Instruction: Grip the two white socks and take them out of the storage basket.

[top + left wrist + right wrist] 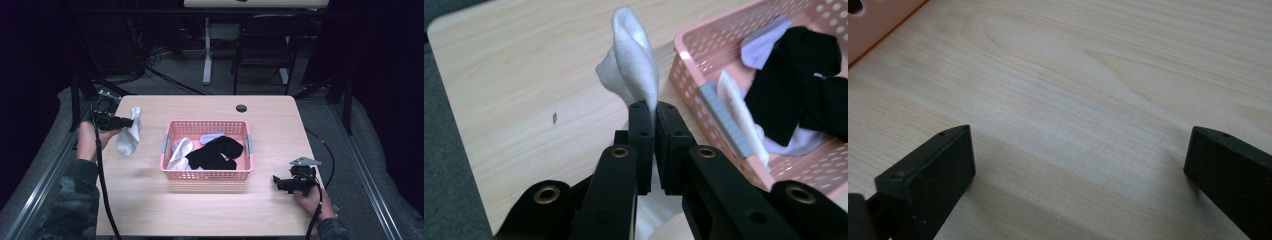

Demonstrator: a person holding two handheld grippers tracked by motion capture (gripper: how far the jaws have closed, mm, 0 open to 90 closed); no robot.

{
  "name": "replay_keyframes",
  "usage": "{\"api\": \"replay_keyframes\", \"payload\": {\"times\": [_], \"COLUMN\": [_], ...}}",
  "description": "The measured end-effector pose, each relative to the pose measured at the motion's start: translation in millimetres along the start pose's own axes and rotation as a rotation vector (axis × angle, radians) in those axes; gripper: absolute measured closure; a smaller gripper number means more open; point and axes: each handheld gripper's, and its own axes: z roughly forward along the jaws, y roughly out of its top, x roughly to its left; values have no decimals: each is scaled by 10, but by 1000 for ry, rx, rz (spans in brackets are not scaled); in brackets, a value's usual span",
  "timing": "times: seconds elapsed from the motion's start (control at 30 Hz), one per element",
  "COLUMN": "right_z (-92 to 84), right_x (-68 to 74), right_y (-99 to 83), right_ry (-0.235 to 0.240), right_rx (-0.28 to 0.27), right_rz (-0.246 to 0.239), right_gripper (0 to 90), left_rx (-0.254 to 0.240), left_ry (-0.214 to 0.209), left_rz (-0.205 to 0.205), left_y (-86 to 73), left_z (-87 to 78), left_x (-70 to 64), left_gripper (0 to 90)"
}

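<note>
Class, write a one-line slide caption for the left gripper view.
Left gripper pinches a white sock above the table, beside the pink basket.

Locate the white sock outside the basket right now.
The white sock hangs pinched in the left gripper, at the table's left in the high view, left of the pink basket.

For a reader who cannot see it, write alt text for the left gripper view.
The left tool is shut on a white sock, which stands up above its black jaws over a light wooden table. To the right, a pink basket holds black socks and more white ones.
</note>
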Motion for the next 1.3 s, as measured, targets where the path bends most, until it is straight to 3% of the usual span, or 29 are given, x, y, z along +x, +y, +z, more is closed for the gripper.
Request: {"api": "replay_keyframes", "payload": {"times": [0.2,0.33,0.7,0.8,0.9,0.93,0.97,1.0,1.1,1.13,1.3], "right_z": [1,1,-2,-2,-1,-1,-1,-1,-1,-1,0], "right_x": [2,2,7,6,5,5,5,5,5,6,8], "right_y": [-1,-1,-3,-3,-3,-3,-3,-3,-3,-3,-4], "right_ry": [2,2,-4,-4,-1,0,-1,-1,-1,-1,-4], "right_rx": [-3,-3,-3,-4,-3,-3,-3,-4,-4,-4,-6], "right_rz": [2,1,4,4,4,4,4,4,4,4,7], "right_gripper": [0,0,0,0,0,0,0,0,0,0,0], "left_rx": [62,112,206,213,193,160,160,109,75,58,24], "left_ry": [7,-3,-51,-74,-67,-49,-49,-46,-54,-49,-47], "left_rz": [-47,-103,-189,-217,-222,-216,-216,-221,-207,-176,-135], "left_y": [-159,-305,-567,-632,-646,-630,-630,-597,-552,-492,-351], "left_z": [159,340,730,770,731,669,669,594,516,447,310], "left_x": [159,278,396,452,460,427,427,385,325,252,131], "left_gripper": [864,864,847,730,482,412,338,276,187,164,105]}}
